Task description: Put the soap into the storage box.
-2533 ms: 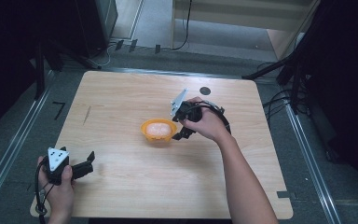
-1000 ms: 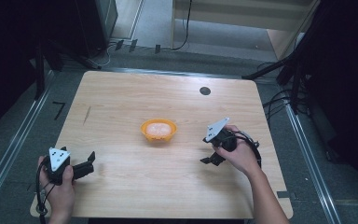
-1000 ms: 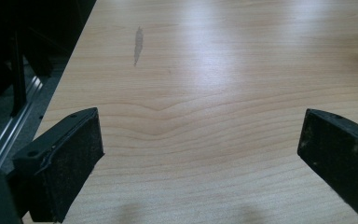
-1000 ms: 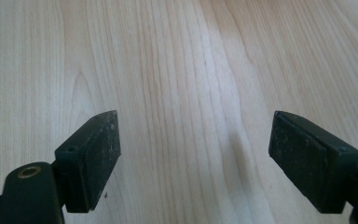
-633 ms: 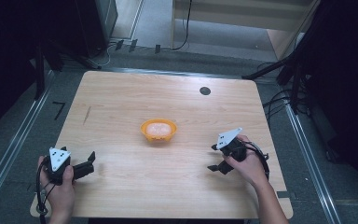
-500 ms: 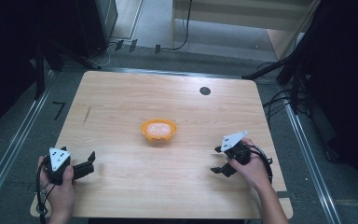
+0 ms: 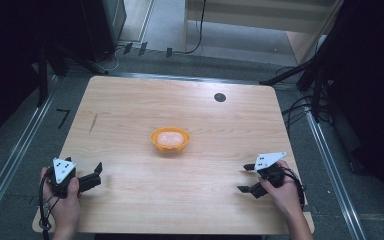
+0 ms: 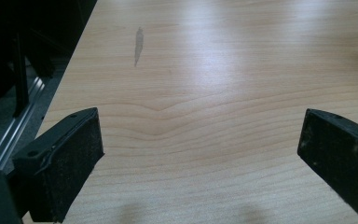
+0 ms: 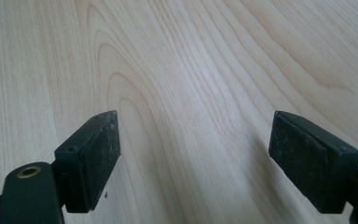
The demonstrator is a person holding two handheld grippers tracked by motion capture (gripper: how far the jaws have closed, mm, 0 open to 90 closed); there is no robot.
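- Your small orange plastic bowl (image 7: 170, 140) sits at the centre of the pale wooden table (image 7: 130, 110), holding something pale pinkish; what it is, you cannot tell.
- Your left gripper (image 7: 95, 175) rests at 8 o'clock, jaws spread wide, empty.
- Your right gripper (image 7: 246, 178) rests at 4 o'clock, jaws wide, empty.
- No writing is readable.
- A round black spot (image 7: 220, 97) lies at 1 o'clock.

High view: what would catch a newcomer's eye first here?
The orange bowl with something pale pink inside stands alone mid-table, the one bright thing on the wooden table. The left claw sits open at the near left corner and the right claw open near the right edge, both empty. A small dark disc lies toward the far side.
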